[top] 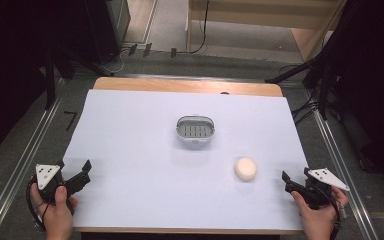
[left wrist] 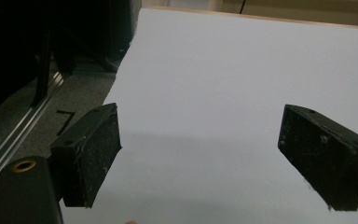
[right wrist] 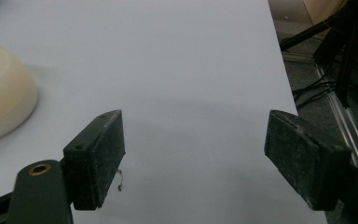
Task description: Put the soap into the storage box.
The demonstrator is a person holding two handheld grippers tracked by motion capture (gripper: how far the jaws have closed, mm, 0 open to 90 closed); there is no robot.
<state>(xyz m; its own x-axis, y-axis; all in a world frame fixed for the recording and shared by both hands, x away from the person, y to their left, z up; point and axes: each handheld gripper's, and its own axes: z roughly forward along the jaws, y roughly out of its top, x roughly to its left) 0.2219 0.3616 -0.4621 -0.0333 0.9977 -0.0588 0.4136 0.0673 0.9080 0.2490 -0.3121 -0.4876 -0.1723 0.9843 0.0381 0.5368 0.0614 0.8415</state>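
Your left gripper (top: 75, 172) sits at the near-left table (top: 130, 130) edge, fingers (left wrist: 91, 151) spread wide w/ nothing between. Your right gripper (top: 296, 181) is near-right, fingers (right wrist: 95, 156) also wide, empty. Cream dome (top: 245, 168), probably a soap bar, lies just left of the right gripper. Farther back, mid-table, a grey slotted dish (top: 195, 129) stands well apart.

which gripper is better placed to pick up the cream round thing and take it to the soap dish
Right. The right gripper sits open just beside the cream bar, which shows in its own view. The left gripper is across the table. The dish lies roughly midway.
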